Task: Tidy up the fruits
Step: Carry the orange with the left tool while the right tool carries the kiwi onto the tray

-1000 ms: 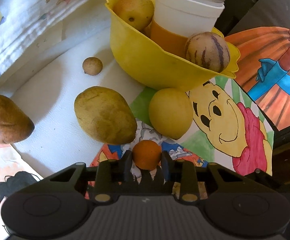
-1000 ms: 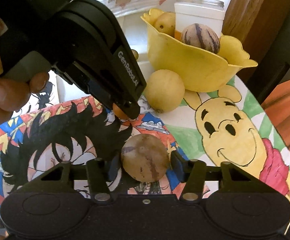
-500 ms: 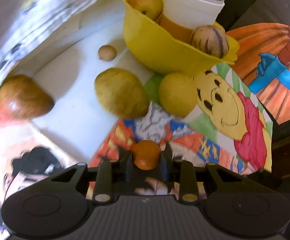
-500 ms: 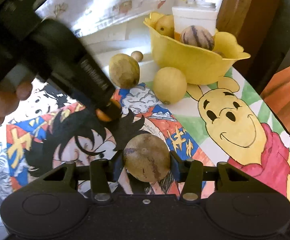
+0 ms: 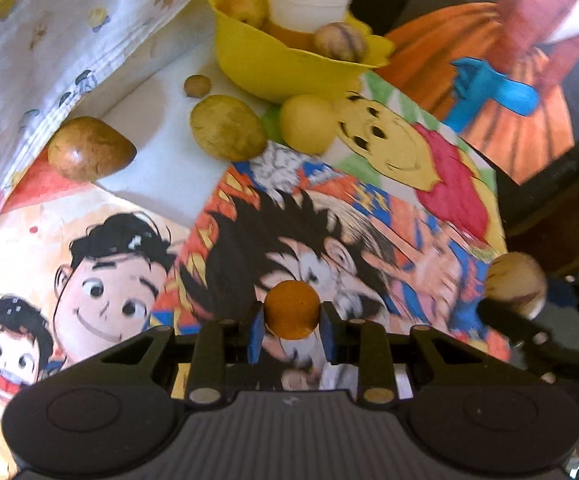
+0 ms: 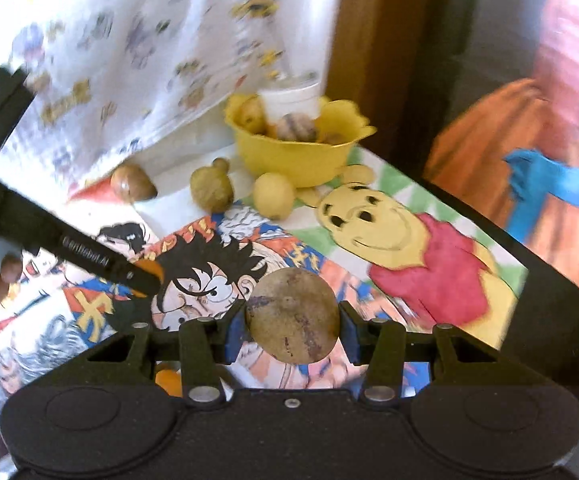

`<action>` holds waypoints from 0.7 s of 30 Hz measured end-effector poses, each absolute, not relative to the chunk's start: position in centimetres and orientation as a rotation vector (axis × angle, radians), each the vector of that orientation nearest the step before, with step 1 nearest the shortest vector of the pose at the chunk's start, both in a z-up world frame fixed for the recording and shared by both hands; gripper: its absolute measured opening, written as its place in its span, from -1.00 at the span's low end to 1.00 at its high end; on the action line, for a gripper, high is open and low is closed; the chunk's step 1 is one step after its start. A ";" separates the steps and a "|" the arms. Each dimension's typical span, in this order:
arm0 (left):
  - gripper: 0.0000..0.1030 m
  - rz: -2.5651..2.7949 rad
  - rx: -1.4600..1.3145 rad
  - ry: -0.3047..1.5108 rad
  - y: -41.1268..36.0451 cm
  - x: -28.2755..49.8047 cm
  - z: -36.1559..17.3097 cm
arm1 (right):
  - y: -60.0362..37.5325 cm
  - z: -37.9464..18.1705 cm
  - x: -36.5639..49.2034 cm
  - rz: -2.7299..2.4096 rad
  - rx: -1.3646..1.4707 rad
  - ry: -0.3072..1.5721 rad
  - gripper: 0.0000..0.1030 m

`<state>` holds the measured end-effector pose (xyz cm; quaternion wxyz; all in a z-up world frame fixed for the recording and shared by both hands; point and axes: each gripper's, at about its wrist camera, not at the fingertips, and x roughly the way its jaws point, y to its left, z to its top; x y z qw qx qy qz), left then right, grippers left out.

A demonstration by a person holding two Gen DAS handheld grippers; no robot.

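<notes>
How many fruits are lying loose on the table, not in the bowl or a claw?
4: a brown fruit by the cloth, a tiny round one near the yellow bowl, a greenish mango, and a yellow fruit beside it.

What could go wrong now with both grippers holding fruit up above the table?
The small orange fruit sits at the very tips of the left gripper, so it could slip out. The round brown fruit in the right gripper could also roll free. The yellow bowl already holds fruit and a white jar, so new pieces may bounce out.
</notes>
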<state>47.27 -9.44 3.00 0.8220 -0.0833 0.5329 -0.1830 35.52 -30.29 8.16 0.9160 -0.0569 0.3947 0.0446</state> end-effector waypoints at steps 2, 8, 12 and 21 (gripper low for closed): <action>-0.39 -0.408 -0.155 1.111 -9.1 45.8 3.9 | -30.1 8.9 33.2 0.044 -0.091 0.810 -0.04; -0.39 -0.482 -0.074 1.066 -8.7 41.5 5.7 | -28.7 8.8 26.9 -0.068 -0.007 0.847 -0.04; -0.39 -0.538 -0.027 1.075 -9.1 39.1 5.5 | -27.9 7.5 23.8 -0.119 0.061 0.875 -0.04; -0.39 -0.631 0.051 1.145 -9.6 34.4 2.7 | -27.1 4.6 19.7 -0.201 0.144 0.924 -0.04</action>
